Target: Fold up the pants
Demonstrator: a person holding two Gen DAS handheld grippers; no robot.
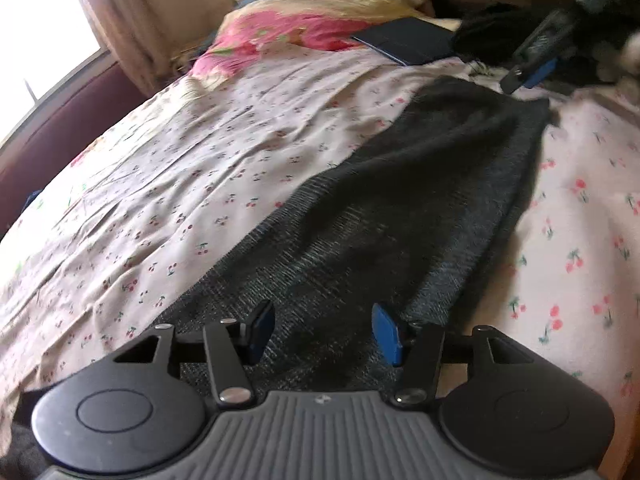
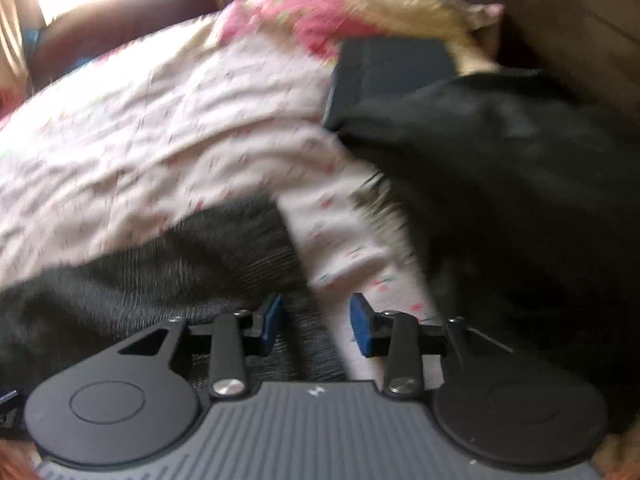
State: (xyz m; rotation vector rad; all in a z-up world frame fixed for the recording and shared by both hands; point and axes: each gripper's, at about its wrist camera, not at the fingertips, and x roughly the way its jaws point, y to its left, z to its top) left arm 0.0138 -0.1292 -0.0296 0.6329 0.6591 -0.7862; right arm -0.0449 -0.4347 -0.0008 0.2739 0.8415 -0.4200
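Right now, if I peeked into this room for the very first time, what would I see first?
A long dark grey pair of pants stretched flat across the middle of a bed sheet dotted with little cherries. Behind it, at the head of the bed, sits a bright pink flowered pillow with a dark blue book lying beside it. Up close, the left gripper hangs open just over the near end of the pants.

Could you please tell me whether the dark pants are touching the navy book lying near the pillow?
Apart. The left wrist view shows bare cherry-print sheet between the pants and the navy book.
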